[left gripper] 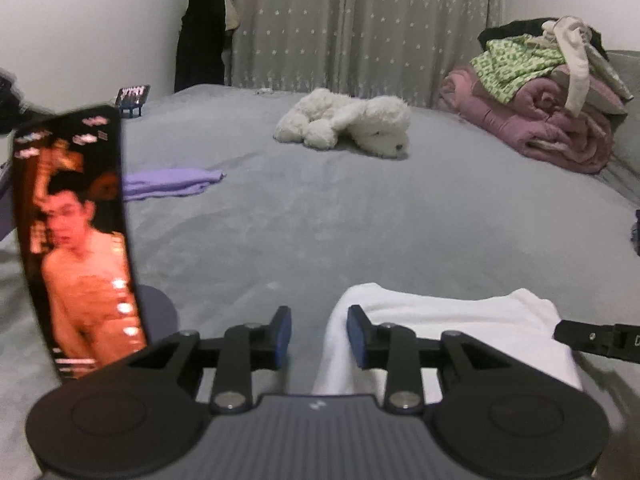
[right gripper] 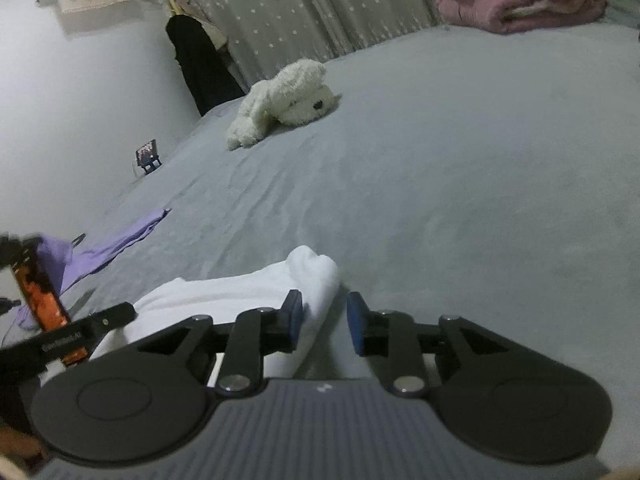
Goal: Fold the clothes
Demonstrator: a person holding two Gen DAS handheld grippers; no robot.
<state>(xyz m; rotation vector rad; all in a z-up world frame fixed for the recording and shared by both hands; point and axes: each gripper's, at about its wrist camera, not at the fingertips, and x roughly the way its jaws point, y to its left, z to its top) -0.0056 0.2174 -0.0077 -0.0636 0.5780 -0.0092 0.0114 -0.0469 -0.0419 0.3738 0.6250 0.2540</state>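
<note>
A white folded garment (left gripper: 460,328) lies on the grey bed (left gripper: 360,220) right in front of both grippers. My left gripper (left gripper: 320,336) stands over its left end; the cloth's edge reaches into the gap, but the blue pads (left gripper: 283,334) stand apart from it. My right gripper (right gripper: 325,324) is at the garment's (right gripper: 224,292) right end, where a rolled fold lies between the jaws, against the left pad (right gripper: 297,318) and clear of the right one. Both are open. Each gripper's black finger shows at the other view's edge.
A phone (left gripper: 76,240) with a lit screen stands upright close on the left. A purple garment (left gripper: 172,184) lies beyond it. A white plush toy (left gripper: 344,124) lies mid-bed. A pile of pink quilt and clothes (left gripper: 540,120) sits at the far right. Grey curtains hang behind.
</note>
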